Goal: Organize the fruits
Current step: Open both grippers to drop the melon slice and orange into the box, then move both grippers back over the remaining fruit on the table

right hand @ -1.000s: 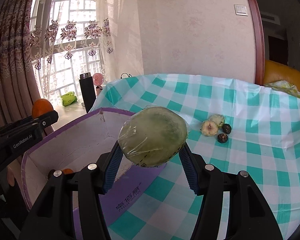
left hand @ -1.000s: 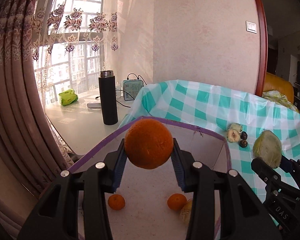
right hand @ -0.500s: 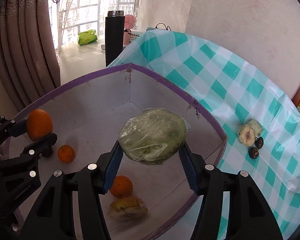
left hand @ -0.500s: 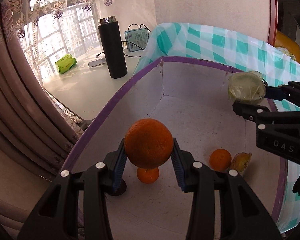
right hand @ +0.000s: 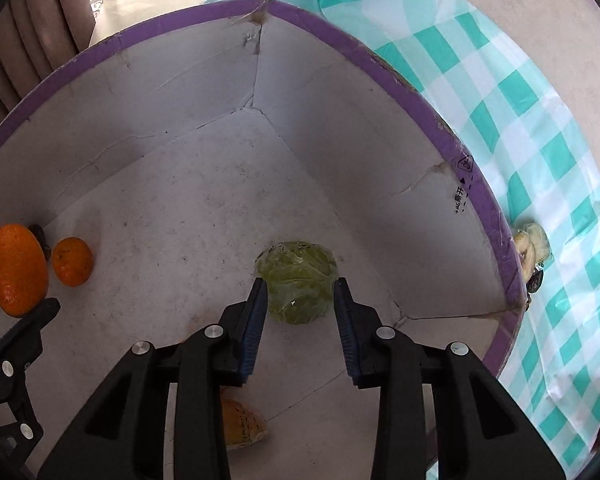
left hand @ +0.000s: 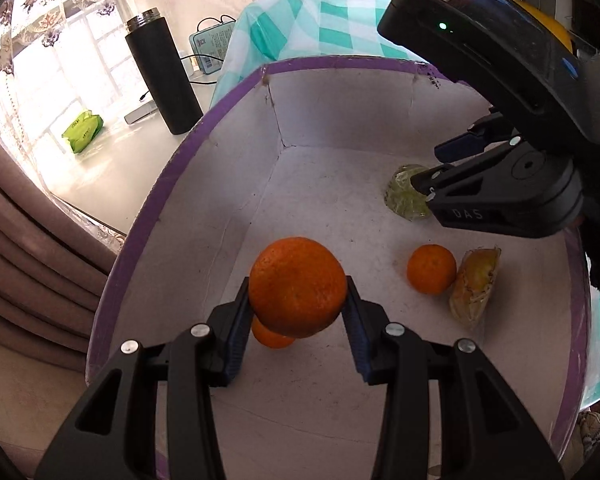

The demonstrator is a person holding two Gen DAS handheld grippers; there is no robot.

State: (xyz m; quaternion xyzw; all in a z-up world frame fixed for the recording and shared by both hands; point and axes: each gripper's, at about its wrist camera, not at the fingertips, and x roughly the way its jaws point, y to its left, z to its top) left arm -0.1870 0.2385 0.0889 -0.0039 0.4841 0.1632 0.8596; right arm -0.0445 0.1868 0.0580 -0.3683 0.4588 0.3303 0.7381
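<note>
While L tongs (left hand: 296, 304) pinch the orange (left hand: 298, 280) above the box (left hand: 220, 200) floor, R tongs (right hand: 300, 300) — jaws just closed, empty — hang over the wrapped green fruit (right hand: 296, 272). Next: lower L, release.

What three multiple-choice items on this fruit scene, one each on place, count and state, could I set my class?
1. Where is the green wrapped fruit? A on the checked cloth; B inside the box; C on the windowsill.
2. How many small oranges lie on the box floor in the left wrist view? A two; B none; C five.
3. What is the state of the big orange? A peeled; B lying on the cloth; C clamped in the left tool.
Answers: 1 B, it rests on the box floor; 2 A, one beside the yellow wrapped fruit, one under the big orange; 3 C, both pads press its sides.
</note>
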